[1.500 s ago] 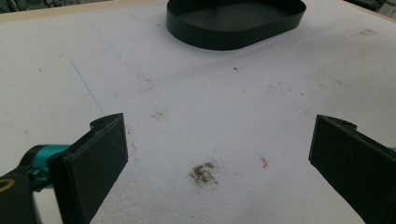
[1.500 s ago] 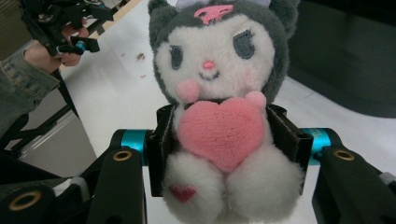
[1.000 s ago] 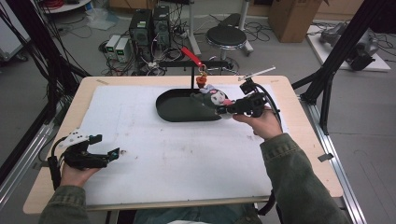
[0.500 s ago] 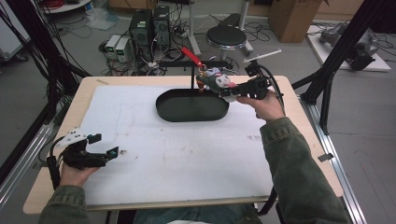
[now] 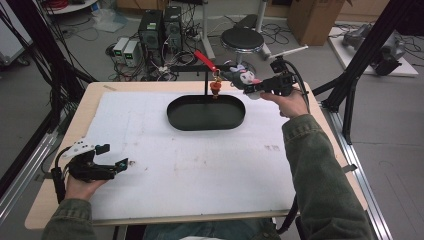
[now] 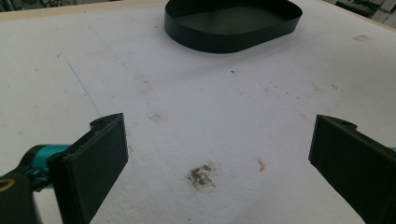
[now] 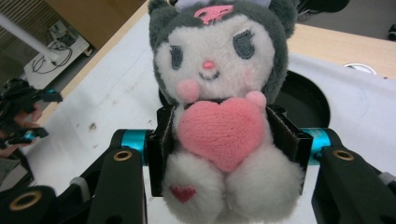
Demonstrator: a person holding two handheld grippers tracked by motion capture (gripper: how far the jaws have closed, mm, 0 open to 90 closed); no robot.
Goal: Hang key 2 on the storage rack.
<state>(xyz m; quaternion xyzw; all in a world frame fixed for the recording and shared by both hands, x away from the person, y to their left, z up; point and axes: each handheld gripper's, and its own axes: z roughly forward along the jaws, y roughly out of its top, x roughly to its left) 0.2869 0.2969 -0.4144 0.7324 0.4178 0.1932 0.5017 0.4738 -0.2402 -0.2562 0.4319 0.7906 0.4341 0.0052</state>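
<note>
Nearest, well short of the black oval tray: left gripper, jaws spread wide over the white mat, nothing between. Past the tray's far right rim: right gripper, raised, pinching a plush toy at its middle.

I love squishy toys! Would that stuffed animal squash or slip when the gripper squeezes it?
The stuffed animal probably squashes: the right gripper presses into its fluffy sides. Its fuzzy fabric likely resists slipping. It seems light, held up by its middle alone.
</note>
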